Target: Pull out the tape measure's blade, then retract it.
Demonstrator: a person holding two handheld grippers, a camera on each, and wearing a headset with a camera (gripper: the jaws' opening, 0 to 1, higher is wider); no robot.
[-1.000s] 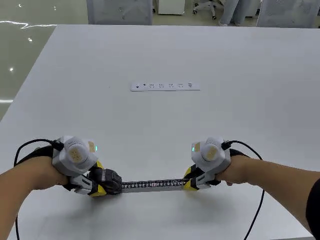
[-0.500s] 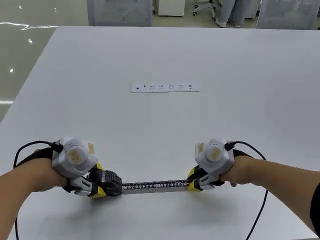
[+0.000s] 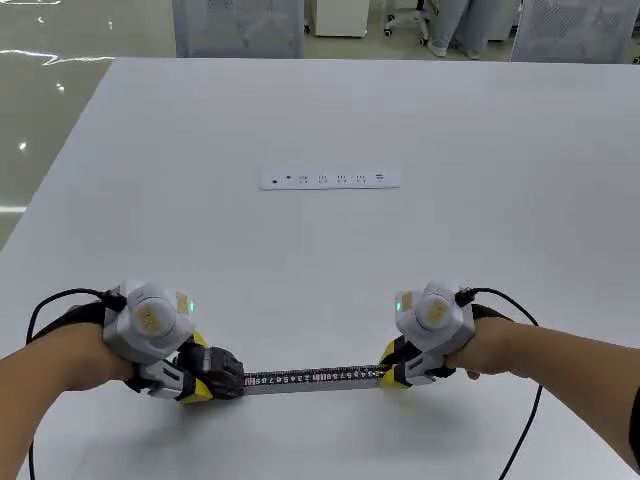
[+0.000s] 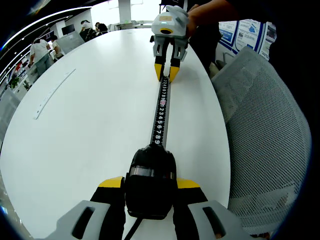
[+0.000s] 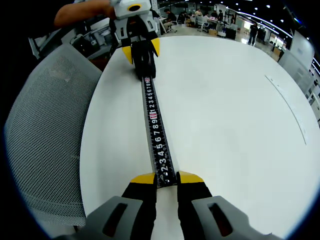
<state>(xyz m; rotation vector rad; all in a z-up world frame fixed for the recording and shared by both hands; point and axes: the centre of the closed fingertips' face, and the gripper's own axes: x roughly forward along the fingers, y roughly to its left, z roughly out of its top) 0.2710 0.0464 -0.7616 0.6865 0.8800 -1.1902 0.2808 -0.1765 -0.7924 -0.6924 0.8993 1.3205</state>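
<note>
Black tape measure case (image 3: 218, 374) is sitting low on the white table (image 3: 330, 270), near edge, on my left side. My left gripper (image 3: 200, 366) is clamping it, yellow-tipped jaws pressing on both flanks of the case (image 4: 150, 170). The black blade with white numerals (image 3: 315, 377) is running out flat over the tabletop from the case's mouth toward my right. My right gripper (image 3: 392, 366) is pinching the blade's far end (image 5: 166, 178), jaws drawn in tight on the strip; the end hook itself is probably sitting between the tips, hard to tell. In the left gripper view the blade (image 4: 160, 112) is stretching straight to the right gripper (image 4: 166, 72). A long white power strip (image 3: 330, 180) is lying mid-table, well apart. A grey mesh chair (image 4: 260, 130) is standing just beside the table edge.
</note>
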